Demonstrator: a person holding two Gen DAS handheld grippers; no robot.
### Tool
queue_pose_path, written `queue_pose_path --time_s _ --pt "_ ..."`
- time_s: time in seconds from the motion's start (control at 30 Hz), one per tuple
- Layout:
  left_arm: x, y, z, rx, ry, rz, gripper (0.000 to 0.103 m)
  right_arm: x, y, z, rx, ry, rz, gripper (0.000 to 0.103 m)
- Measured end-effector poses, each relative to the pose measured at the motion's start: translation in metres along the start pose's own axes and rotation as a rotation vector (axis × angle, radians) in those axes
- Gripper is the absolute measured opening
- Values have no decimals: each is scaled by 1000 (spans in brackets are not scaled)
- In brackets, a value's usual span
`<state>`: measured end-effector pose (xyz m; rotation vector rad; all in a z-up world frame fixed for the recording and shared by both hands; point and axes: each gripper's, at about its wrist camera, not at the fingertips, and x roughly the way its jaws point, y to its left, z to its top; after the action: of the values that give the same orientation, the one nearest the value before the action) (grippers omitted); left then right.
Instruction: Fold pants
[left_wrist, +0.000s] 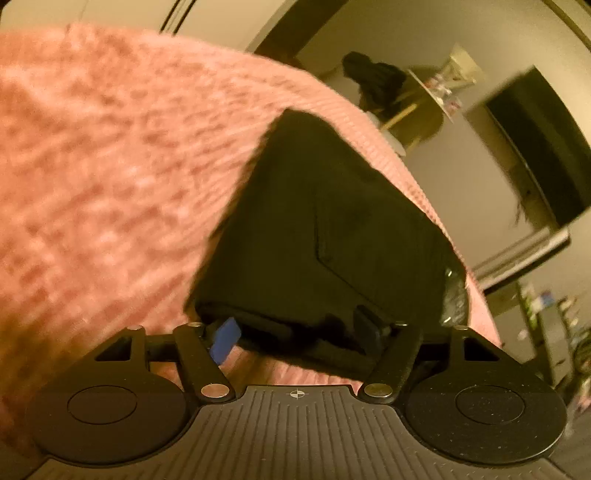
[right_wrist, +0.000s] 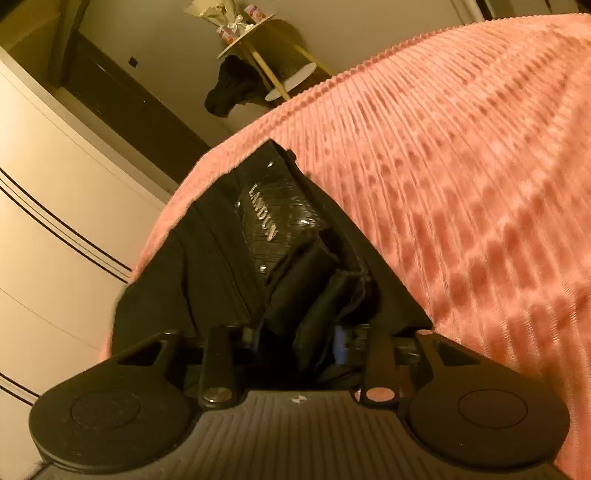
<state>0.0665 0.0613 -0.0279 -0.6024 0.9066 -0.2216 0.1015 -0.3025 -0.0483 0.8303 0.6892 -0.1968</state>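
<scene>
Black pants (left_wrist: 314, 221) lie on a pink ribbed blanket (left_wrist: 110, 166). In the left wrist view my left gripper (left_wrist: 295, 332) stands wide over their near edge. The cloth lies between the fingers, and the blue pad (left_wrist: 225, 339) on the left shows bare beside it. In the right wrist view the pants (right_wrist: 207, 266) show a shiny label with pale lettering (right_wrist: 264, 210). A bunched fold of black cloth runs up into my right gripper (right_wrist: 299, 343), whose jaws stand partly closed around it. The blanket (right_wrist: 461, 166) fills the right of that view.
Past the bed stands a round side table (left_wrist: 436, 92) (right_wrist: 247, 33) with small items on it, and a dark garment (left_wrist: 376, 77) (right_wrist: 232, 88) hangs by it. A white wardrobe (right_wrist: 55, 184) is at the left and a dark screen (left_wrist: 535, 155) at the right.
</scene>
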Motion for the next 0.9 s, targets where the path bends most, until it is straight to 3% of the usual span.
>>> queue_pose_path --time_s 0.1,0.13,0.23,0.33,0.37,0.5,0.63,0.77,0.83,0.9 --pt "-19 -9 0 53 -4 10 87 -27 6 10 -12 -2 -36 48" --pt "-27 -14 0 84 -37 18 93 -36 6 12 -31 -11 -55 49" --pt "-40 -39 11 237 -141 53 97 -58 18 15 -130 -100 -141 48" --pt "-25 -66 31 381 -186 67 98 -66 40 23 -238 -180 -141 30" --pt "-15 -72 39 397 -183 78 98 -60 52 26 -295 -177 -132 24" --pt "37 -94 74 410 -132 108 98 -12 99 42 -514 -124 -150 23" --pt "92 -107 95 485 -120 250 98 37 131 59 -639 -96 -206 23" --pt "138 -97 105 489 -46 324 98 82 124 59 -697 -36 -261 23" --pt "156 -100 99 605 -33 361 102 112 108 55 -708 26 -321 23" --pt "162 -105 93 670 -24 392 103 112 101 54 -701 9 -288 24"
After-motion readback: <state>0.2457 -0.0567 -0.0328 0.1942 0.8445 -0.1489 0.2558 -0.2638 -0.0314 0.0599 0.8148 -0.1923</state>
